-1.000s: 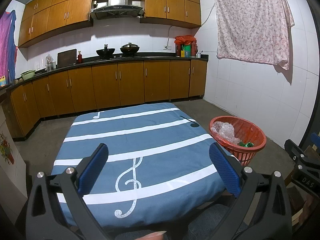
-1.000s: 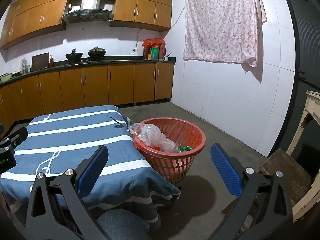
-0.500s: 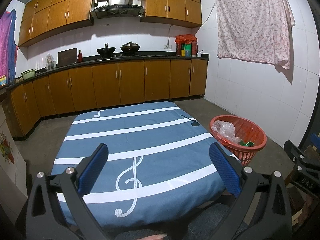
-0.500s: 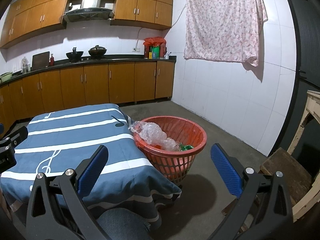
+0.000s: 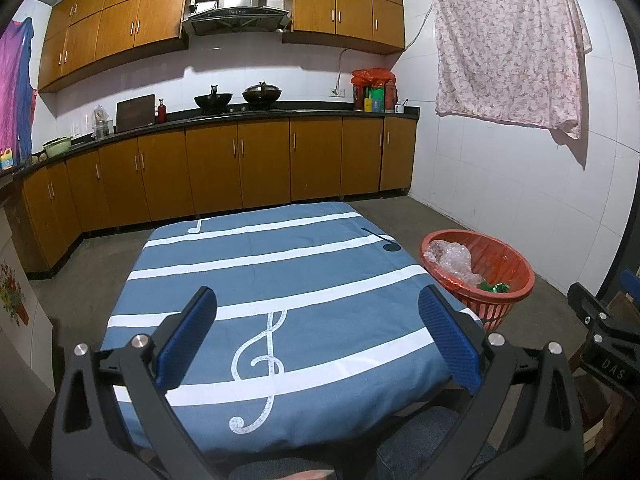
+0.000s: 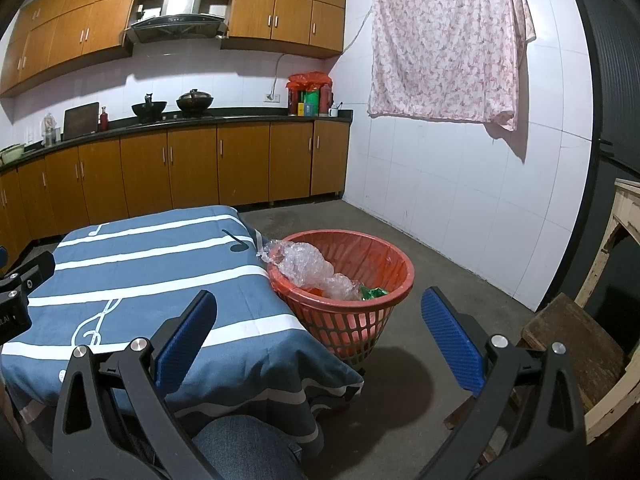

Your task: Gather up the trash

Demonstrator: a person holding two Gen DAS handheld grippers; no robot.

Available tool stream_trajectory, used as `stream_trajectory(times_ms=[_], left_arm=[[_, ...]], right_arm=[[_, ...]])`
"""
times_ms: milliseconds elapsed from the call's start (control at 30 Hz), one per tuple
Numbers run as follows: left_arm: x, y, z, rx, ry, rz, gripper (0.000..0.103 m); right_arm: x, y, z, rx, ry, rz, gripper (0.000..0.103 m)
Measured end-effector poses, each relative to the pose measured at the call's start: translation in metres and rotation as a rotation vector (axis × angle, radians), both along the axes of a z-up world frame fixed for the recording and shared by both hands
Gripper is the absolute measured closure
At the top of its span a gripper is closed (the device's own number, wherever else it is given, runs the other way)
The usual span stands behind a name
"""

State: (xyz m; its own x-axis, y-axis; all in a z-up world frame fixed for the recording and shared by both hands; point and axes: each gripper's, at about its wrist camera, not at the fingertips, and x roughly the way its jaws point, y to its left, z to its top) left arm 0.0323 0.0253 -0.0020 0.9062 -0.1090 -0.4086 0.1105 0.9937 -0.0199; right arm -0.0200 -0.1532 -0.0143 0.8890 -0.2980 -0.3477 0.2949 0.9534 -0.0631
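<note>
A red plastic basket (image 5: 516,268) (image 6: 394,262) stands on the floor by the table's right side. Inside it lie crumpled clear plastic (image 5: 452,258) (image 6: 308,266) and a green wrapper (image 5: 496,287) (image 6: 374,292). My left gripper (image 5: 318,334) hovers open over the near part of the table with the blue striped cloth (image 5: 280,276), nothing between its blue pads. My right gripper (image 6: 320,336) is open too, held in front of the basket and above the table's corner (image 6: 248,320). No loose trash shows on the cloth.
Wooden cabinets (image 5: 240,164) and a dark counter with woks line the far wall. A floral cloth (image 5: 508,44) hangs on the white tiled right wall. A worn wooden stool (image 6: 576,340) and pale wooden frame (image 6: 616,248) stand at right. A person's jeans-clad knee (image 6: 244,452) is below.
Both views have shifted only slightly; the basket sits a touch higher and farther in each. Both grippers stay open and hold nothing.
</note>
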Motion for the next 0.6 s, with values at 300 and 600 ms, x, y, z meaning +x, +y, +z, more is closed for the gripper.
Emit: stream_trajectory(times_ms=[300,600], left_arm=[[0.0,0.0003,-0.0006,-0.001,0.0,-0.001,0.004],[0.0,0.0005,-0.0005,-0.001,0.001,0.0,0.004]], right_arm=[[0.0007,-0.0012,0.0012,0.0,0.0,0.0,0.002],[0.0006,-0.0009,-0.0004,0.001,0.003,0.0,0.002]])
